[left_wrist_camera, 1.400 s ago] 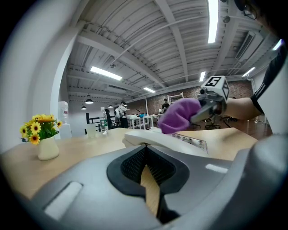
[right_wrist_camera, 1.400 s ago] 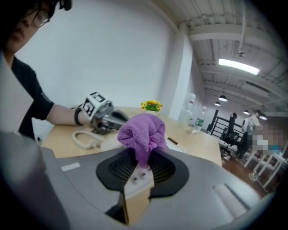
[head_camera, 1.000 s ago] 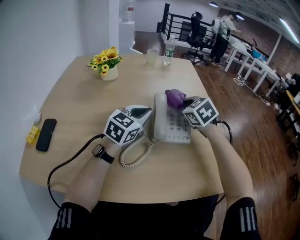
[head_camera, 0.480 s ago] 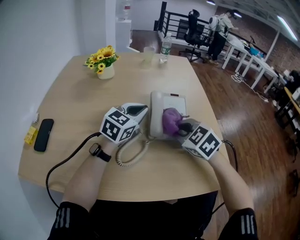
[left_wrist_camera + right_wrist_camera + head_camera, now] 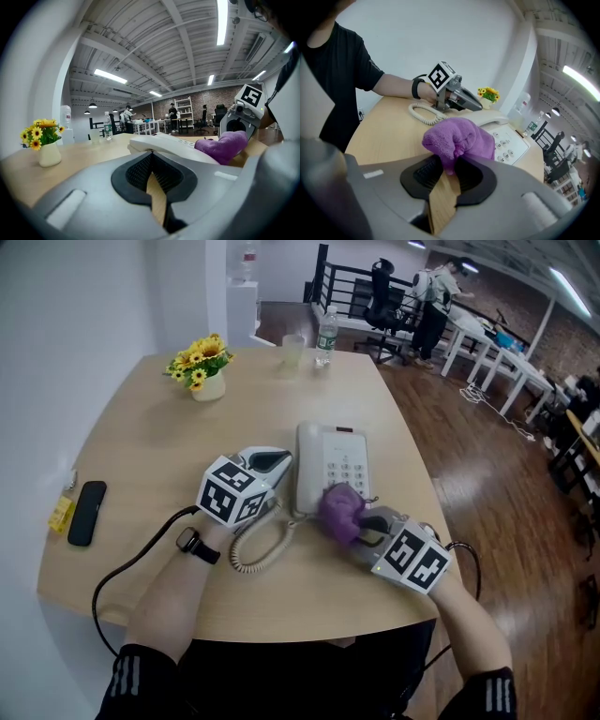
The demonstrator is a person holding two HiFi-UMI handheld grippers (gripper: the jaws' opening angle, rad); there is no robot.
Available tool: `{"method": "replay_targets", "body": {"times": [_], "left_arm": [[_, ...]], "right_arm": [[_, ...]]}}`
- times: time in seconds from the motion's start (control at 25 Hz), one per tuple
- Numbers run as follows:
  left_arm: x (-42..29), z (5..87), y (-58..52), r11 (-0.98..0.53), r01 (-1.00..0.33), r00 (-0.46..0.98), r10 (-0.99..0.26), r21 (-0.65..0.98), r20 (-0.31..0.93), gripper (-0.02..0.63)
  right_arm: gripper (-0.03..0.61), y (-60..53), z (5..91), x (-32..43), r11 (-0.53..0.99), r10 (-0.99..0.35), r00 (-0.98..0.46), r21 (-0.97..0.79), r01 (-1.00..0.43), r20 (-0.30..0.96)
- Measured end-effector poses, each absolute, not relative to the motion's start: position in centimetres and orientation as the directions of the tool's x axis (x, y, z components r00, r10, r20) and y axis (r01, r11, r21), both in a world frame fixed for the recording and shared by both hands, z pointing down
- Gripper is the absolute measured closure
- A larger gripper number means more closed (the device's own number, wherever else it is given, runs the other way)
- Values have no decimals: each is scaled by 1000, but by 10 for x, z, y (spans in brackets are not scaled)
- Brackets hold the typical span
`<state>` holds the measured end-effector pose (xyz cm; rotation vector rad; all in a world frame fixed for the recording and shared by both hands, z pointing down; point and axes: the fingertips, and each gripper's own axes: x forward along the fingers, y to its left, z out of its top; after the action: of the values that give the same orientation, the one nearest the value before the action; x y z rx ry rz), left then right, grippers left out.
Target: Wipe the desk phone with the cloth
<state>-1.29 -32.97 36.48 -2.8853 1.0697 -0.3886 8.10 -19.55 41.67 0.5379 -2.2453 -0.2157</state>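
The right gripper (image 5: 364,521), clamped on the cloth (image 5: 339,512), had drawn back from the far end of the phone (image 5: 337,463) to its near end. The phone's long axis ran straight ahead of it. The left gripper (image 5: 274,461), jaws together and empty, lay just beside the phone.

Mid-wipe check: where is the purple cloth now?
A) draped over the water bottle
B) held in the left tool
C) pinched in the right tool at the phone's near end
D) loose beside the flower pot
C: the right tool is shut on the purple cloth, over the desk phone's near end.
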Motion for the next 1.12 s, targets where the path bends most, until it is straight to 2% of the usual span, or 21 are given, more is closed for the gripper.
{"method": "replay_targets", "body": {"times": [0.24,0.44,1.12], "left_arm": [[-15,365,-330,-761,-637,730,-647,-123,219,620],[-14,365,-330,-762,-637,732,-646,-117,218,620],[-14,365,-330,-760,-638,730,-648,-124,219,620]], "right_arm": [[491,-205,385,66,903,-430,-730,269,-336,530],[492,-224,415,79,886,-461,-659,268,-379,594],[494,-230,417,173,795,-570,-557,232,-561,604]]}}
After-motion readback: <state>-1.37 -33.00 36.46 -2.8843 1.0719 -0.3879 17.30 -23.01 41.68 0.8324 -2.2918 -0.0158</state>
